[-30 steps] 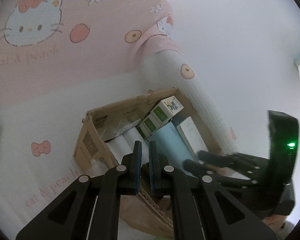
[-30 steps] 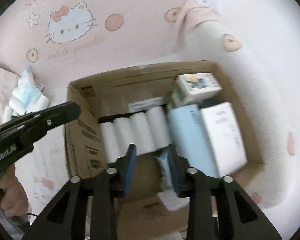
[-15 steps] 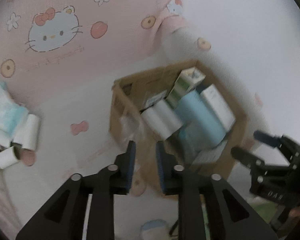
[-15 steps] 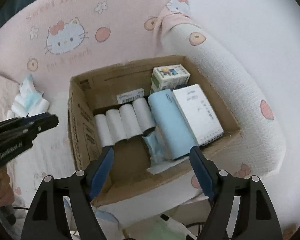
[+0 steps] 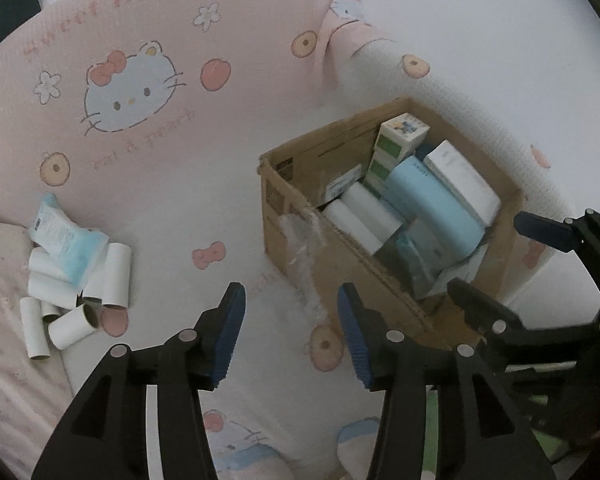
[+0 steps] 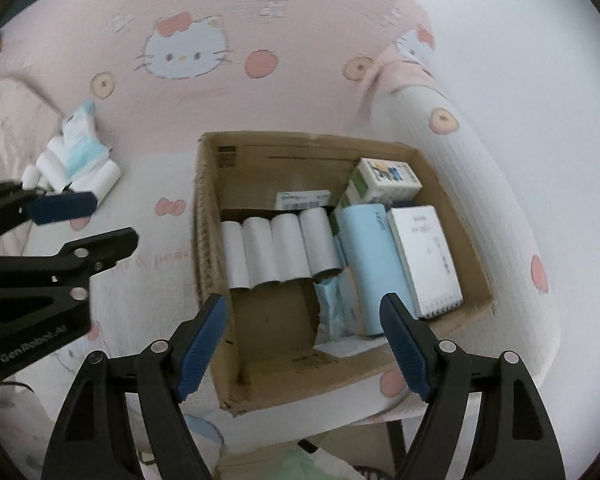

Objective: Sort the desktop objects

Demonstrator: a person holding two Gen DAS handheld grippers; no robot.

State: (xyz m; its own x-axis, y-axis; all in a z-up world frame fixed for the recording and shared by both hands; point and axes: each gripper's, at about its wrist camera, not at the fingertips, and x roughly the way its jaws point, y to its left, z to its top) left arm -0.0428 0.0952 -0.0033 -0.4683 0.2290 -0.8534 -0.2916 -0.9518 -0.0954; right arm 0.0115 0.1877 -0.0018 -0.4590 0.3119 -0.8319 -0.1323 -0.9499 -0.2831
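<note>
A brown cardboard box (image 6: 208, 184) (image 5: 276, 204) stands on the pink and white Hello Kitty cloth. Inside lie several white paper rolls (image 6: 280, 248), a light blue box (image 6: 368, 256), a white notebook (image 6: 424, 256), a green and white carton (image 6: 384, 180) and a blue tissue pack (image 6: 332, 304). A pile of white rolls (image 5: 76, 300) with a blue wipes pack (image 5: 64, 240) lies to the left of the box. My left gripper (image 5: 290, 336) is open and empty above the cloth, between pile and box. My right gripper (image 6: 304, 340) is open and empty above the box's near side.
The cloth (image 5: 140, 128) rises as a padded back behind the box and as an arm rest (image 6: 472, 160) at its right. A pale pink quilt (image 5: 4, 360) lies at the far left. The other gripper shows at each view's side.
Both grippers have opened and pulled back up from the box. The left one swung left, so the pile of rolls came into view. The blue tissue pack stays in the box.
</note>
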